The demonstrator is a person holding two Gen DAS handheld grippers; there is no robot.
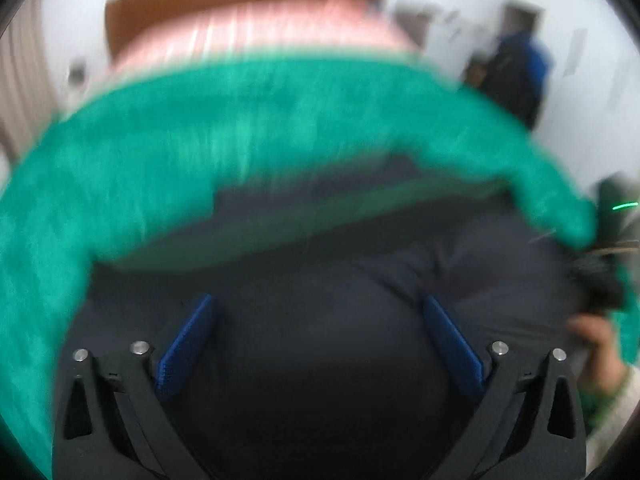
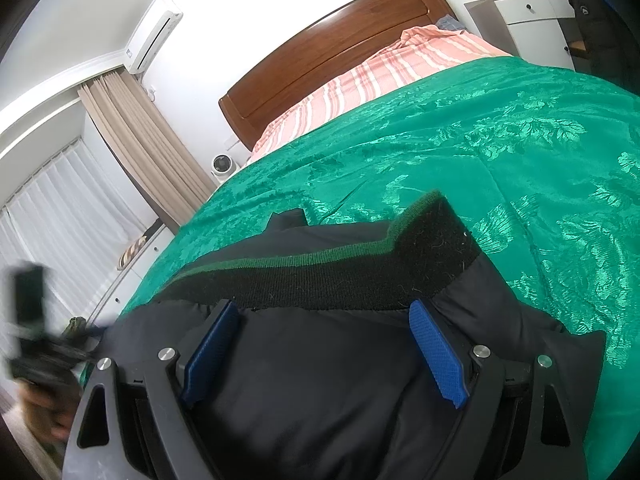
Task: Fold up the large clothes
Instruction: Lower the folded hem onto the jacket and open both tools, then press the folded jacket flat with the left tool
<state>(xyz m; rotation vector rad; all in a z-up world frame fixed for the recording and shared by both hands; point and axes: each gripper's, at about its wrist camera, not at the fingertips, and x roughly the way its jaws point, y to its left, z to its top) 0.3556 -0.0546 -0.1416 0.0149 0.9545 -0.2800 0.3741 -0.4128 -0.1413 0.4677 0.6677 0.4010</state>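
Observation:
A dark navy padded jacket [image 2: 320, 392] lies on a green patterned bedspread [image 2: 480, 140]. Its black knit band with a green edge [image 2: 360, 276] runs just beyond my right gripper [image 2: 324, 305]. That gripper is open and low over the jacket, with fabric filling the gap between its blue pads [image 2: 438, 352]. The left wrist view is blurred by motion. There my left gripper [image 1: 319, 300] hangs wide open above the jacket [image 1: 320, 368] with nothing pinched. A hand [image 1: 596, 344] shows at the right edge of that view. The green bedspread [image 1: 200, 128] curves around the jacket.
A wooden headboard [image 2: 332, 40] and pink striped bedding [image 2: 380, 72] lie at the far end of the bed. A white nightstand [image 2: 528, 20] stands at the right. Beige curtains [image 2: 136, 140] and a small white fan [image 2: 221, 166] are on the left. A dark coat [image 1: 516, 76] hangs by the wall.

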